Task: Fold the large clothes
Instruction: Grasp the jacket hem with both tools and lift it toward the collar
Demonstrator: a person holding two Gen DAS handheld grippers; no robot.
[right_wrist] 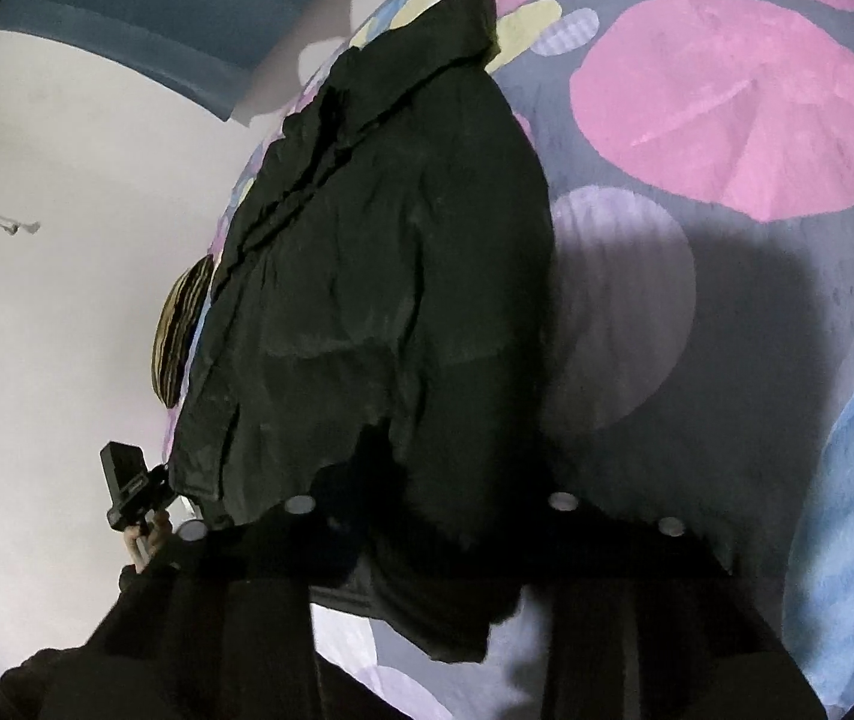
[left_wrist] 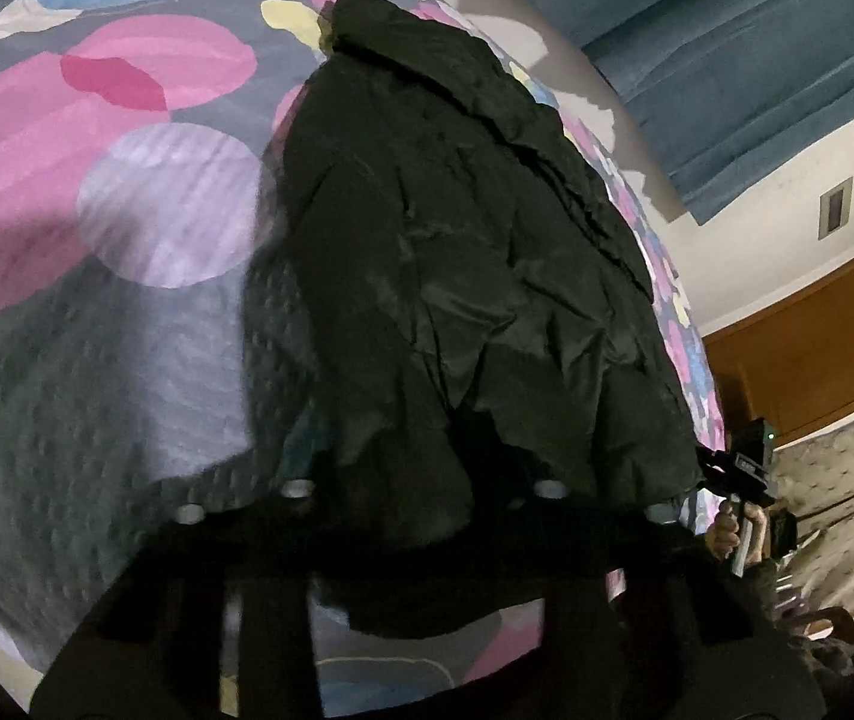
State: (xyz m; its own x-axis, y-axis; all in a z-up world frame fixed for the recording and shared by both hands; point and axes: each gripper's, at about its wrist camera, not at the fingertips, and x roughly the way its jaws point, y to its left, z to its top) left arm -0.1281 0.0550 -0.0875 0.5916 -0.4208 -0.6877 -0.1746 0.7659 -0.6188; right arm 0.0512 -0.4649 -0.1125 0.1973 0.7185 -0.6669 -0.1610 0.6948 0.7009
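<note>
A large black jacket (left_wrist: pixel 475 252) lies on a bed with a grey sheet printed with pink, blue and lilac circles (left_wrist: pixel 127 168). Its collar end lies far from me and its hem is near. My left gripper (left_wrist: pixel 421 516) is shut on the near hem, with cloth bunched between the jaws and lifted. My right gripper (right_wrist: pixel 427 534) is shut on the hem of the same jacket (right_wrist: pixel 379 252) at its other corner. The fingertips are hidden in dark cloth in both views. The right gripper also shows in the left wrist view (left_wrist: pixel 745 468), and the left gripper shows in the right wrist view (right_wrist: pixel 127 486).
The bed sheet (right_wrist: pixel 727 108) spreads wide on both sides of the jacket. A blue headboard (left_wrist: pixel 727 60) and a white wall (right_wrist: pixel 67 330) stand beyond the bed. A brown door (left_wrist: pixel 805 336) and a striped cushion (right_wrist: pixel 181 336) sit at the bed's edge.
</note>
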